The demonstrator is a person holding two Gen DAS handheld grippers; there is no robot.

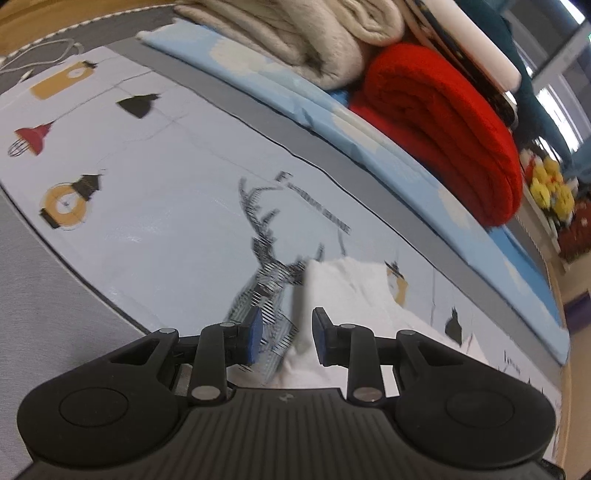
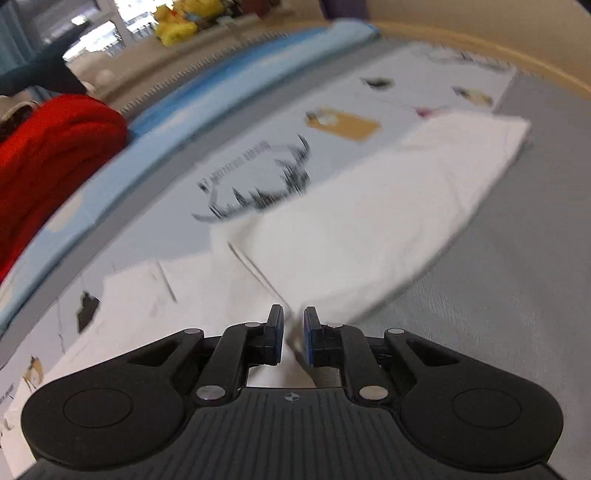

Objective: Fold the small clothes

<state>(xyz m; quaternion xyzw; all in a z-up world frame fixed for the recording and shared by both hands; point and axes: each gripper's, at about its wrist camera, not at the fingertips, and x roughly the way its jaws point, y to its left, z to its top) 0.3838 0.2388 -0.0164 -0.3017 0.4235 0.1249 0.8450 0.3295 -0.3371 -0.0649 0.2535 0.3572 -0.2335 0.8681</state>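
A pale blue printed garment [image 1: 155, 206] with lamp and deer drawings lies flat on a grey surface [image 1: 44, 280]; its white inside [image 2: 369, 221] shows where a part is folded over. My left gripper [image 1: 285, 338] has its jaws apart over the white fold's edge [image 1: 343, 288], with cloth lying between the pads. My right gripper [image 2: 293, 334] has its jaws narrowly apart around a corner of the white folded part; whether it pinches the cloth is unclear. The right view is blurred.
A stack of folded cloth sits beyond the garment: a red knit [image 1: 443, 125], a beige blanket [image 1: 295, 33] and a light blue sheet [image 1: 332, 122]. Yellow plush toys [image 1: 550, 184] sit further off. A white cable [image 1: 44, 51] lies at the far left.
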